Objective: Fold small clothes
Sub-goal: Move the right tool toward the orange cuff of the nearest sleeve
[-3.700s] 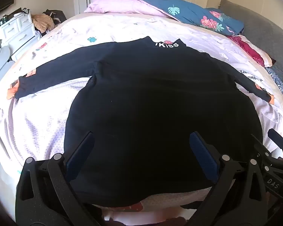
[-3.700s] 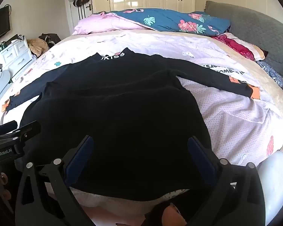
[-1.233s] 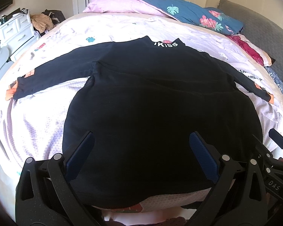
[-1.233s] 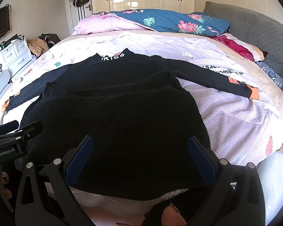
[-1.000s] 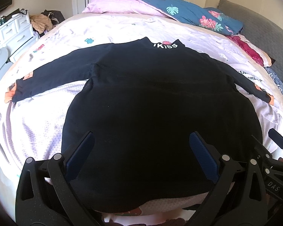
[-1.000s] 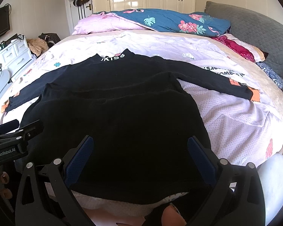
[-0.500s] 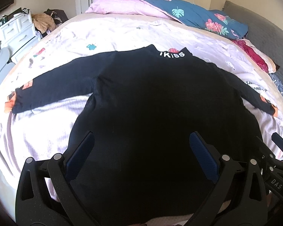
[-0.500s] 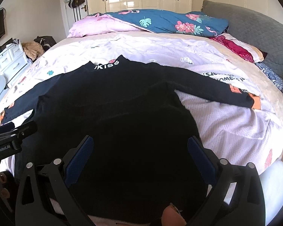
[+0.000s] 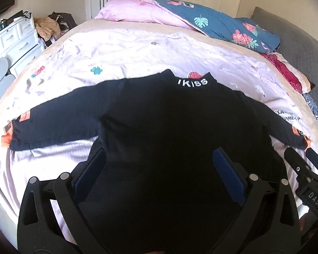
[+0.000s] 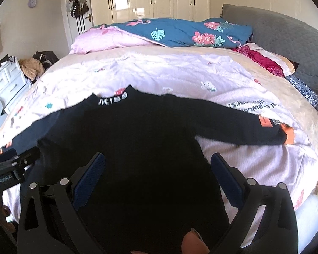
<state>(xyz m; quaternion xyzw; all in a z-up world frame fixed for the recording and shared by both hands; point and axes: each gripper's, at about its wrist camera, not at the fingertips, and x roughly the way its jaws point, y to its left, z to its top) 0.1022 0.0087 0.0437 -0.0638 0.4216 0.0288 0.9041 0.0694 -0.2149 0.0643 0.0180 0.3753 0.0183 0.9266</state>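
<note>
A small black long-sleeved top (image 9: 169,131) (image 10: 137,139) lies flat on the bed with both sleeves spread out and white "KISS" lettering (image 9: 193,82) at the collar. Orange patches mark the cuffs (image 10: 288,135). My left gripper (image 9: 159,175) hovers open above the lower left part of the top, nothing between its blue pads. My right gripper (image 10: 158,175) stands open over the lower right part, also holding nothing. Each gripper shows at the edge of the other's view. The hem is hidden below both views.
The bed (image 9: 137,48) wears a pale pink printed sheet. Pink and blue floral pillows (image 10: 180,33) lie at the far side, a grey headboard (image 10: 286,42) on the right. White drawers (image 9: 17,38) and a clothes pile stand left of the bed. A fingertip (image 10: 193,243) shows at the bottom.
Both grippers have moved forward and higher over the top, toward the collar; the hem has dropped out of view. The top itself has not moved.
</note>
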